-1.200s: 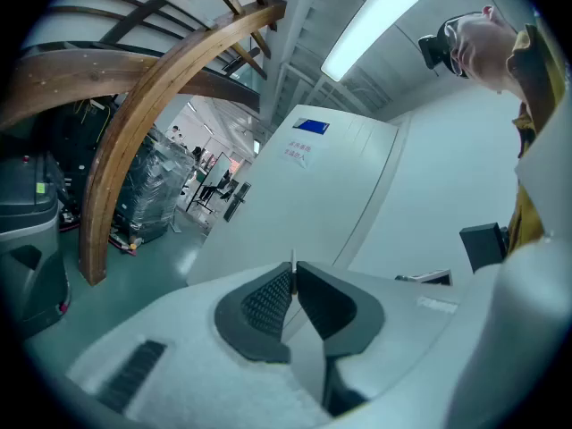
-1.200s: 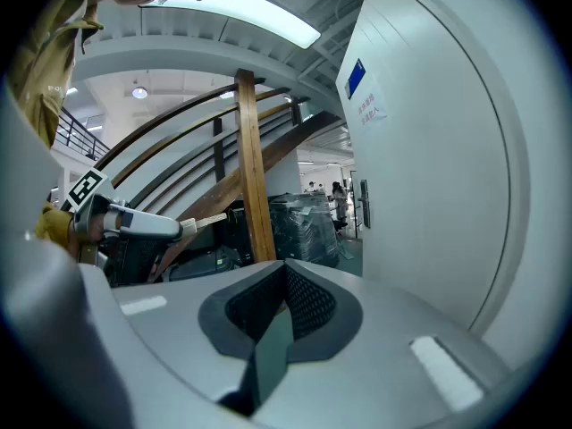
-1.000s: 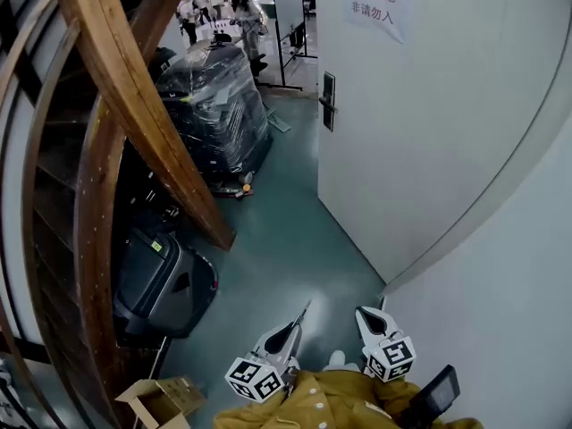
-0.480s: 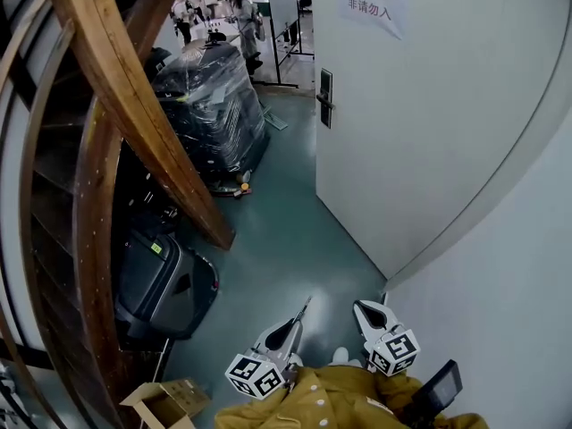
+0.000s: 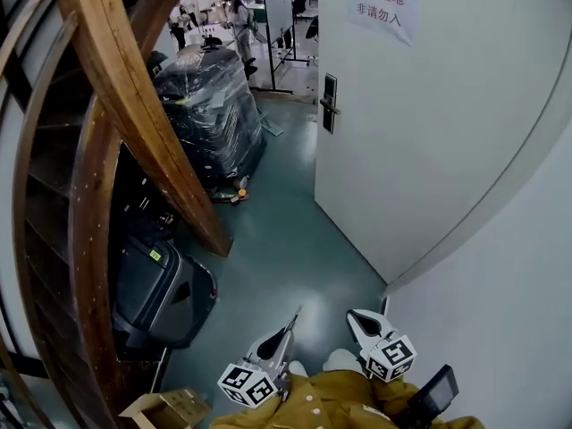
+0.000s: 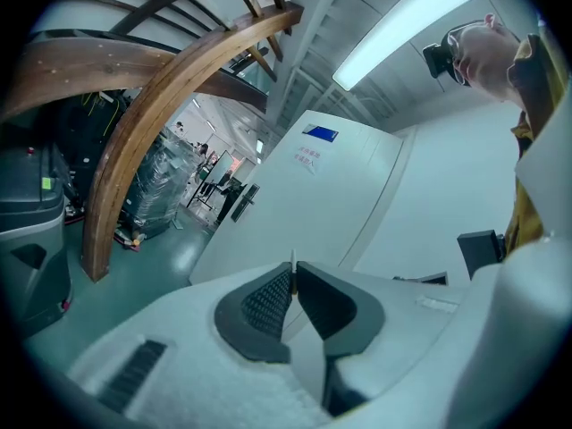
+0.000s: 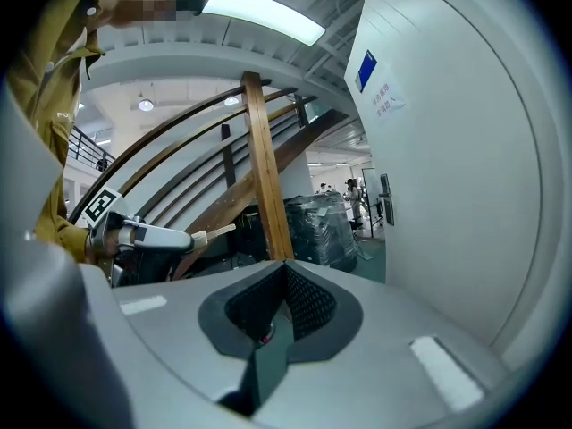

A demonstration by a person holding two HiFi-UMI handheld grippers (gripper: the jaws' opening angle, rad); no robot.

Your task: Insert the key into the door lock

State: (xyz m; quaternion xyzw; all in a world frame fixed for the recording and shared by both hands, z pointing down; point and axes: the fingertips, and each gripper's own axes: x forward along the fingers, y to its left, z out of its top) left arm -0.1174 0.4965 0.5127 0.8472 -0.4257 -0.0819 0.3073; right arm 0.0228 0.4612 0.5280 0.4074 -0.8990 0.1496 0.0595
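Observation:
The white door (image 5: 420,132) stands ahead on the right, a paper sign (image 5: 382,7) high on it. Its black lock plate with a handle (image 5: 329,103) sits at the door's left edge, far from both grippers; it also shows as the lock plate (image 6: 243,202) in the left gripper view. My left gripper (image 5: 284,331) is low in the head view, shut on a thin key (image 5: 291,318) that sticks out forward. The key's edge (image 6: 292,266) shows between its pads. My right gripper (image 5: 356,315) hangs beside it, shut with nothing in it. From the right gripper (image 7: 286,271) I see the key (image 7: 214,232) at left.
A curved wooden stair beam (image 5: 134,105) fills the left. Behind it are a plastic-wrapped pallet (image 5: 210,114) and a black machine (image 5: 161,293). A cardboard box (image 5: 161,409) lies at bottom left. Green floor (image 5: 277,239) runs to the door. People and a whiteboard (image 5: 279,7) stand far back.
Both grippers have shifted a little, the left one lower and leftward in the head view. The left grip on the key is unchanged, and the right gripper stays shut.

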